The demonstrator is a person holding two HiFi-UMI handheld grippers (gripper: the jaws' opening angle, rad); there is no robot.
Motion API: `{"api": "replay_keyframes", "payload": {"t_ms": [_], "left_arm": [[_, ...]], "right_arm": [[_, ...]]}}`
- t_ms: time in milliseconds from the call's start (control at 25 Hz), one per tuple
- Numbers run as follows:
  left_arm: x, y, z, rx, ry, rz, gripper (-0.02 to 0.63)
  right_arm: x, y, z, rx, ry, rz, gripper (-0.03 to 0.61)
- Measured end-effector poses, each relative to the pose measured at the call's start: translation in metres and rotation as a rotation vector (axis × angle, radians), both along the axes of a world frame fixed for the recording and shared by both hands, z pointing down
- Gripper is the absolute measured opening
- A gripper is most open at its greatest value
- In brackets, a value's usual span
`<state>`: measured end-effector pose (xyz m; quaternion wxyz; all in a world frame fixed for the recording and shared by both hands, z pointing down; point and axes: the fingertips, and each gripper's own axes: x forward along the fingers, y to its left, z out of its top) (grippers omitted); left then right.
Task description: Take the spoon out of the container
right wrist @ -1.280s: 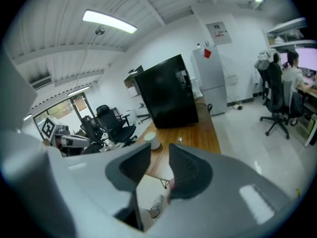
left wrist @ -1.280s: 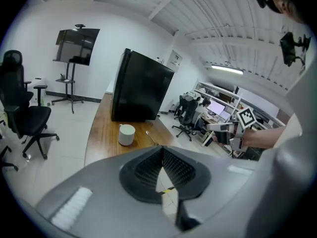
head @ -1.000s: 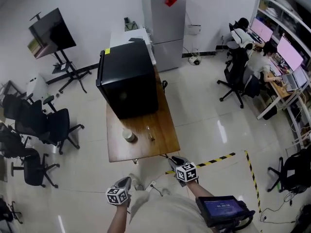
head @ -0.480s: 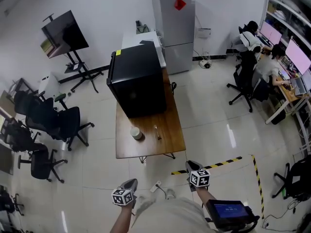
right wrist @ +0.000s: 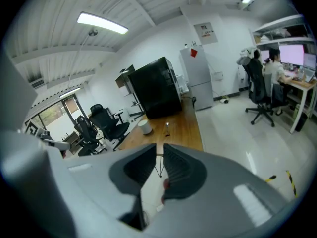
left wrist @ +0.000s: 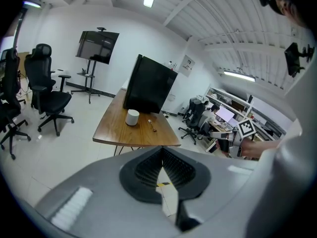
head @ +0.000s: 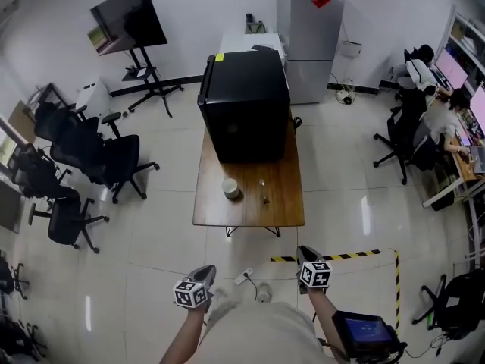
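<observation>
A white round container point(head: 230, 189) stands on the wooden table point(head: 220, 211), and a small spoon point(head: 264, 193) lies on the wood to its right, outside it. Both grippers hang low near the person's body, well short of the table's near edge. The left gripper point(head: 203, 273) is shut with nothing in it; in the left gripper view its jaws point(left wrist: 161, 150) touch at the tips, with the container point(left wrist: 132, 117) and spoon point(left wrist: 152, 124) far ahead. The right gripper point(head: 305, 253) holds nothing; its jaws point(right wrist: 159, 148) stand a narrow gap apart, with the container point(right wrist: 144, 126) and spoon point(right wrist: 167, 128) far beyond them.
A big black cabinet point(head: 246, 112) fills the table's far end, with a grey fridge point(head: 314, 36) behind. Office chairs point(head: 91, 165) and a screen on a stand point(head: 129, 17) stand at left. People sit at desks point(head: 432, 112) at right. Yellow-black tape point(head: 341, 256) marks the floor.
The head view has swung, so the table now sits nearer the frame's middle and a bit farther from the grippers. Both grippers remain low by the body.
</observation>
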<state>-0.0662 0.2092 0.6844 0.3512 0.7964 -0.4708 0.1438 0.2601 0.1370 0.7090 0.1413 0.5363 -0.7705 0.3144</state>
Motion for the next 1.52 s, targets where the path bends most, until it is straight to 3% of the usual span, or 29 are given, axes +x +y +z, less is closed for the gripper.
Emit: {"api": "replay_keyframes", "payload": {"t_ms": [360,800,1280,1520], "left_arm": [[-0.051,-0.005,-0.001,0.0,-0.012,0.043,0.0],[-0.12,-0.035,-0.008,0.019,0.007,0.107,0.0],[-0.11,-0.027,0.007,-0.018,-0.005,0.154,0.0],[-0.085,-0.023,0.017,-0.029,-0.003,0.194,0.0]], "right_arm": [[-0.068,-0.01,-0.023,0.058,0.038,-0.051,0.048],[-0.118,-0.015,-0.033,0.049,0.129,-0.037,0.048],[-0.123,0.003,-0.028,0.036,0.171,-0.078,0.029],[-0.114,0.023,-0.016,0.021,0.198,-0.11,0.02]]}}
